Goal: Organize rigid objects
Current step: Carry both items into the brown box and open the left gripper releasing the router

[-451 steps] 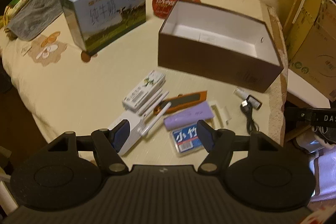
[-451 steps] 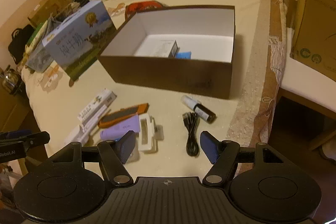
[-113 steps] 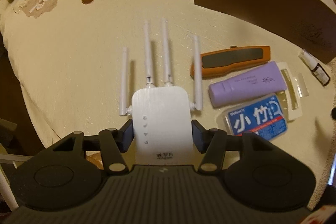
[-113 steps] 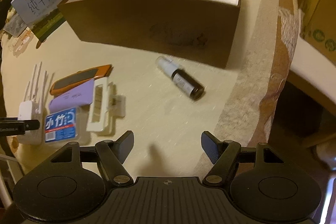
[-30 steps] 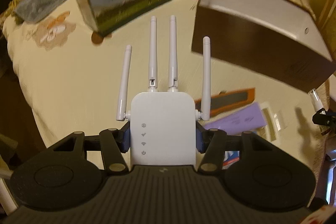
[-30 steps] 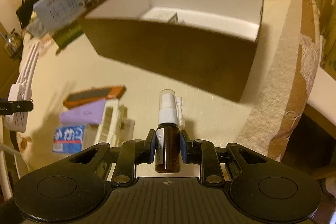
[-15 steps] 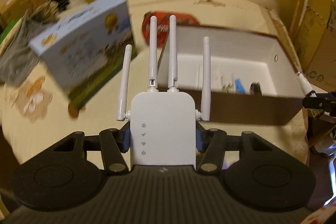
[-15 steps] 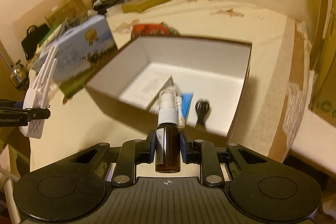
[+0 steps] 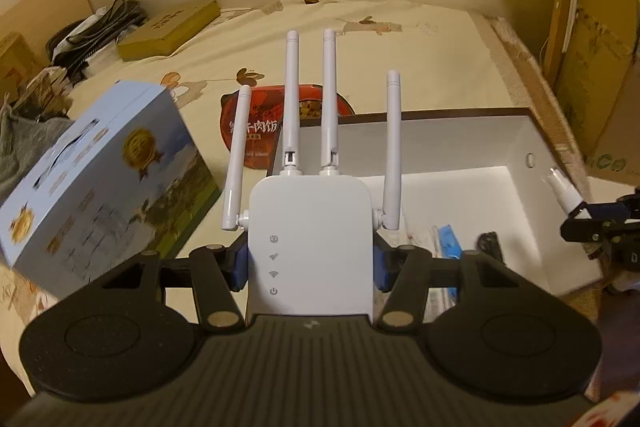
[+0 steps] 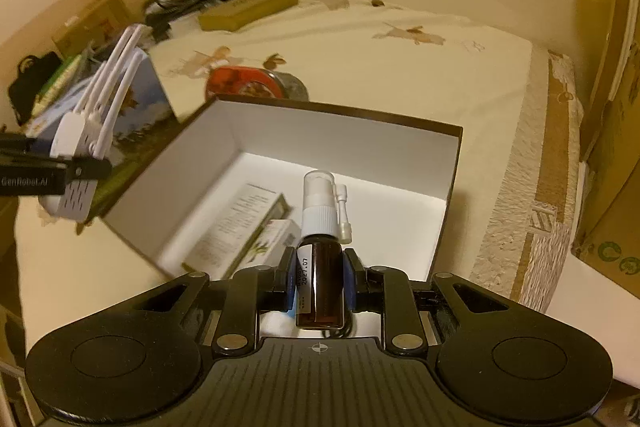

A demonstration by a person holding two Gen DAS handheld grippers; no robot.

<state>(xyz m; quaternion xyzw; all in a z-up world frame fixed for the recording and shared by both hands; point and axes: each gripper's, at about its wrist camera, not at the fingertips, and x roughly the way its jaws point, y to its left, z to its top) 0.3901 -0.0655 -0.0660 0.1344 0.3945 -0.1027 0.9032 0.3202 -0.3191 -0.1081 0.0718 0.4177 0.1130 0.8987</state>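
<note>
Plastic casing on the white four-antenna wifi repeater (image 9: 310, 227) is likely light and stiff; it is being clenched across its body by the left tool (image 9: 310, 265), sparing the thin antennas. The brown glass spray bottle with a white pump (image 10: 320, 267), probably fragile and slippery, is being gripped at its waist by the right tool (image 10: 320, 285). Both are being held above the brown white-lined open box (image 10: 344, 141), where a leaflet carton (image 10: 236, 227) and a black cable (image 9: 490, 243) are lying.
</note>
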